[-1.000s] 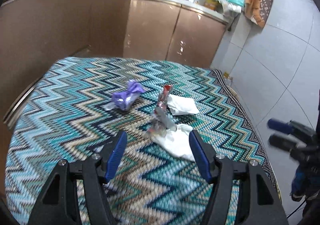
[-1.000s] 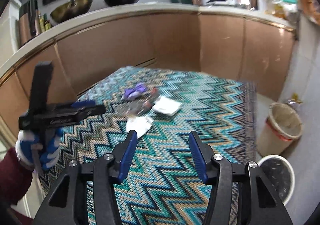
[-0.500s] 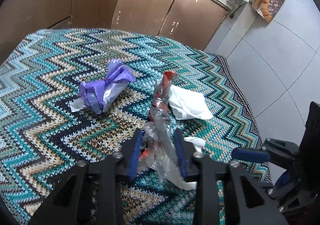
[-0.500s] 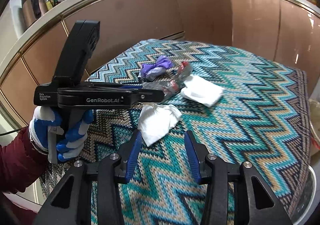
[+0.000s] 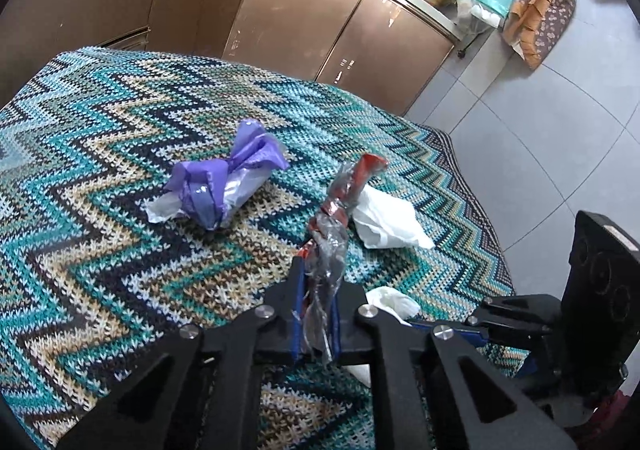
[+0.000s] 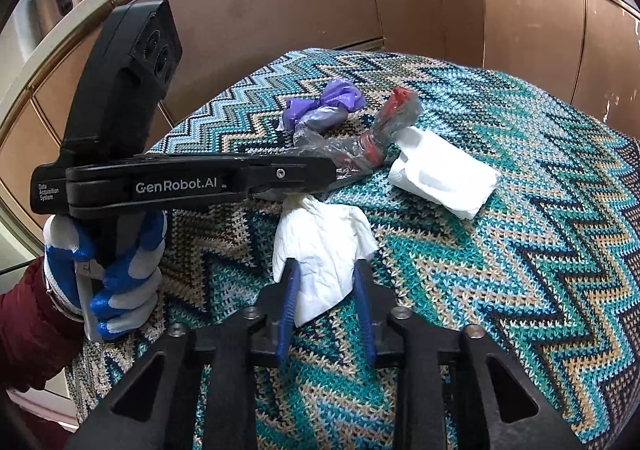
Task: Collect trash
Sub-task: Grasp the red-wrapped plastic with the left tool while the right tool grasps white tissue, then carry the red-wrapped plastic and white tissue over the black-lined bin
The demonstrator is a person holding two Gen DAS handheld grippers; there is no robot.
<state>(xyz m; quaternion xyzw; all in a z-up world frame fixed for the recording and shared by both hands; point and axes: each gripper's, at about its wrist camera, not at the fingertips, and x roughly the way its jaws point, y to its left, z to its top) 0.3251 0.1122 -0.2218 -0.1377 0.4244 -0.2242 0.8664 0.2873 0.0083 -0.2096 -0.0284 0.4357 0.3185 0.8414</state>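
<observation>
Both grippers are down on the zigzag cloth [image 5: 100, 177] now, each over its own piece of trash. The left gripper [image 5: 316, 314] has just been closing and its blue pads are clamped on the near end of the clear-and-red wrapper [image 5: 340, 205]. That wrapper runs long and thin straight away from the fingers, its red tip at the far end, so the grip sits on the tail, not the middle. In the right wrist view the same gripper [image 6: 332, 171] comes in from the left side, held by a gloved hand [image 6: 108, 270].

Over to the right gripper [image 6: 326, 302]: its jaws have just been closing too, and the crumpled tissue [image 6: 320, 246] lies squarely between the two pads, its narrow end pointing back toward the gripper. The pads look to be touching the tissue's edges, yet a clear gap stands between them, so I cannot tell whether it is truly pinched.

Beyond both sets of fingers, untouched: the purple wrapper [image 5: 224, 181] ahead and to the left of the left gripper, and the folded napkin [image 6: 444, 177] ahead and to the right of the right gripper, just beside the wrapper's red tip. My read: the lift comes next, and the long wrapper may dangle and drag.
</observation>
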